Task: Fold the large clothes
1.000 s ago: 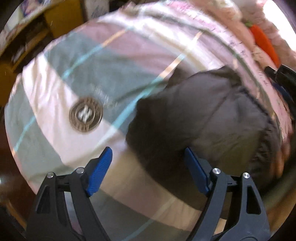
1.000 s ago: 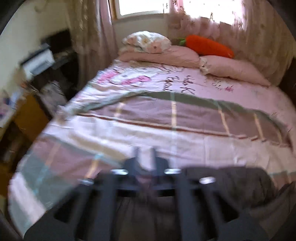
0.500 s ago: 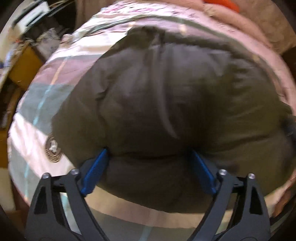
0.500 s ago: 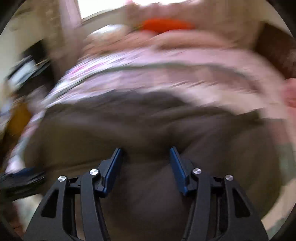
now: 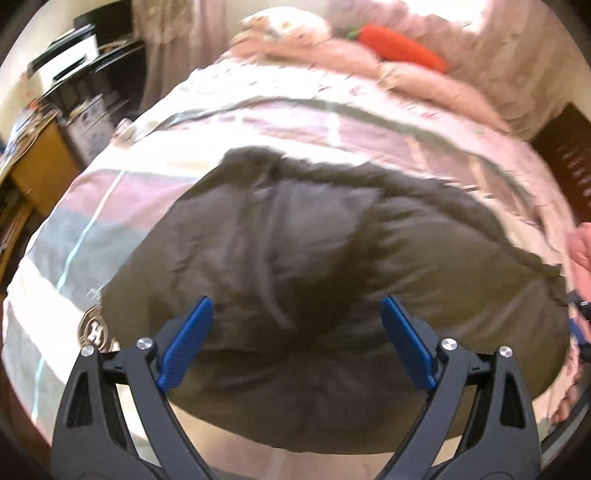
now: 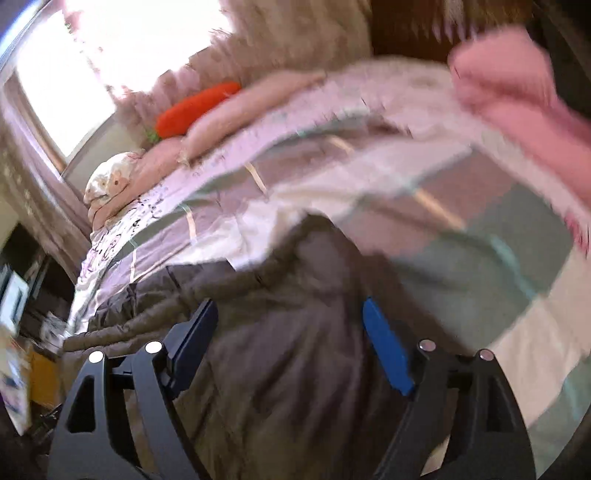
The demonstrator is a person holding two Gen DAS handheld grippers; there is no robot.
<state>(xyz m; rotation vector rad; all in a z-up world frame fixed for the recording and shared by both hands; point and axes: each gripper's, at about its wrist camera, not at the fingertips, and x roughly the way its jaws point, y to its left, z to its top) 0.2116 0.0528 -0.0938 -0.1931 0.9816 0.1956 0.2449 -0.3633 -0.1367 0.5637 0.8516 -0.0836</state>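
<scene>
Down at the foot edge of the bed [image 5: 122, 229] the dark puffy jacket [image 5: 314, 258] lies spread flat for folding, and I've got my left tool [image 5: 293, 343] gaping wide above it, while my right tool [image 6: 290, 332], jaws just reopened, grips nothing either.

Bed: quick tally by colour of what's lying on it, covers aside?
Dark grey: 1, the jacket, spread near the foot
Orange: 1, the carrot toy, by the pillows
Pink: 2, the pillows at the head
White patterned: 1, a cushion
Pink cloth at the bed's edge: 1, too blurred to name
Total: 6
</scene>
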